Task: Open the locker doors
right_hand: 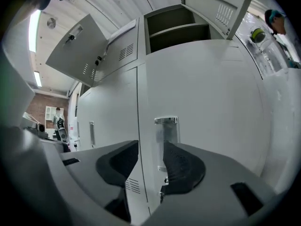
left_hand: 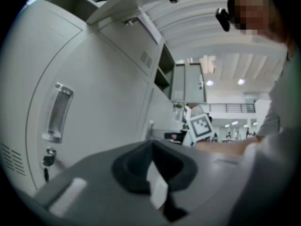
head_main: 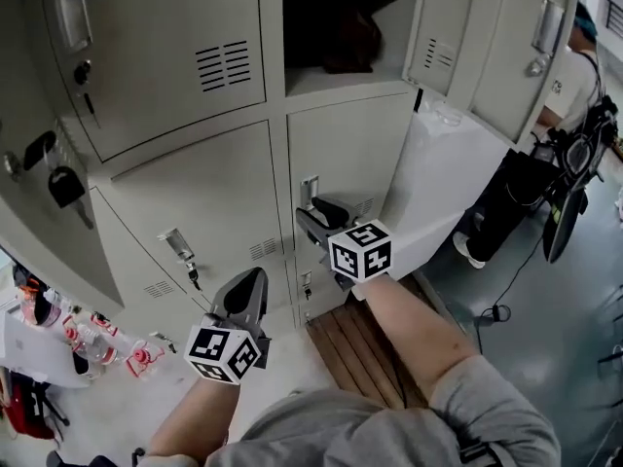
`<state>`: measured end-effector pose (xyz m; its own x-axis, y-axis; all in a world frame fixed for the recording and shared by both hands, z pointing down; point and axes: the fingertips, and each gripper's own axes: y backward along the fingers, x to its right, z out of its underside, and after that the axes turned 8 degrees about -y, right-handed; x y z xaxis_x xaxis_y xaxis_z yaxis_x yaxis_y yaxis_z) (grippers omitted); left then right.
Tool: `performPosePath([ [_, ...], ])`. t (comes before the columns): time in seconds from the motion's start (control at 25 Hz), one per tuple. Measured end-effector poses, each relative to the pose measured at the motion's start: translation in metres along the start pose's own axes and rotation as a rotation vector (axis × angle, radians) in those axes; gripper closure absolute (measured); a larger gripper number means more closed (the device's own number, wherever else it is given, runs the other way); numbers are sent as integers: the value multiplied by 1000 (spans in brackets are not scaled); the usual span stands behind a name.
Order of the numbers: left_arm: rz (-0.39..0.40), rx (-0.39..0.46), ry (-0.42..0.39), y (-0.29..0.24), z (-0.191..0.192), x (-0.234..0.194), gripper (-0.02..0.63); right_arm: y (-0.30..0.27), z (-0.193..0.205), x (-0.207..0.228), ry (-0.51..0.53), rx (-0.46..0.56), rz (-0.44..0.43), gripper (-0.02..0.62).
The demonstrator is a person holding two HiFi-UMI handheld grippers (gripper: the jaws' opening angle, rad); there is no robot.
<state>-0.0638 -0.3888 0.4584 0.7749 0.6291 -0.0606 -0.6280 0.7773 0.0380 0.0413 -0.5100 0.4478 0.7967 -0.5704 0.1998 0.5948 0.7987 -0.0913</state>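
Bank of grey lockers point(head_main: 204, 193). 1 top compartment point(head_main: 341, 27) stands open with a dark thing inside, too dim to name. Its door point(head_main: 506, 37) is swung out to the right. Another open door point(right_hand: 80, 46) hangs out at upper left. White sheet point(head_main: 438, 173) leans by the right end. Wooden slats point(head_main: 360, 343) on the floor below; bottles point(head_main: 97, 343) at far left. A person point(head_main: 574, 86) stands well off to the right. Target door point(right_hand: 202, 102) is closed, flat face toward the right gripper point(right_hand: 150, 157). Its metal handle point(right_hand: 167, 138) runs upright near the door's left edge, in line with the gap. Jaws apart, holding nothing. Left gripper point(left_hand: 151, 144) looks closed and empty, though the view is blurred. Beside it is another closed door with an upright handle point(left_hand: 57, 112).
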Motion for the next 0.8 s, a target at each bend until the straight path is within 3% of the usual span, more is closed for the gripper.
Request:
performPosePath([
  [0.24, 78, -29, 3, -7, 9, -5, 601, -24, -9, 7, -4, 21, 69, 423],
  [0.56, 99, -47, 12, -8, 14, -12, 601, -36, -8, 5, -24, 7, 21, 442],
  [0.8, 98, -46, 12, -11, 11, 1, 601, -10, -3, -3, -21, -9, -48, 445],
])
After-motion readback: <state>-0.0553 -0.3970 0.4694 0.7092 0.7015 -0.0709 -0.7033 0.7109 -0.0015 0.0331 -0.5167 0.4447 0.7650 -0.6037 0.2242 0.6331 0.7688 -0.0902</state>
